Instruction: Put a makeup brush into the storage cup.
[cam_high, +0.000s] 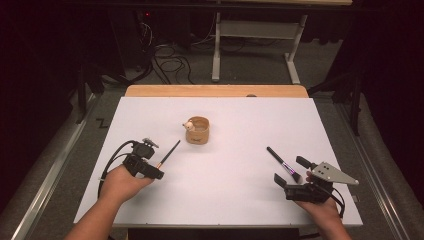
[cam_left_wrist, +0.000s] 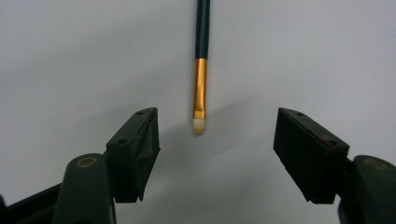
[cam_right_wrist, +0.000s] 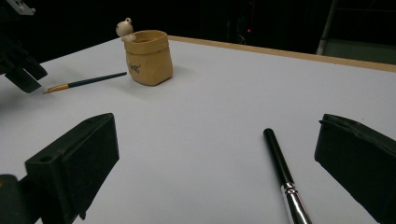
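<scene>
Left gripper (cam_left_wrist: 217, 140) jaws apart; gold-ferruled brush (cam_left_wrist: 201, 88) tip just ahead, untouched.

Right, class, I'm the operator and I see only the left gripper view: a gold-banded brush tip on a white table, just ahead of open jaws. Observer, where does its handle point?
Observer: Towards a tan sack-shaped pot with a little figure on its rim. The gold-banded brush stops short of the pot without touching it.
Operator: Is there another brush?
Observer: Yes, a black-handled brush with a silver band lies on the other side of the table, by the right gripper.
Operator: Is that one held?
Observer: No. In the right gripper view it lies flat on the table between the open jaws, nearer one of them and touching neither.
</scene>
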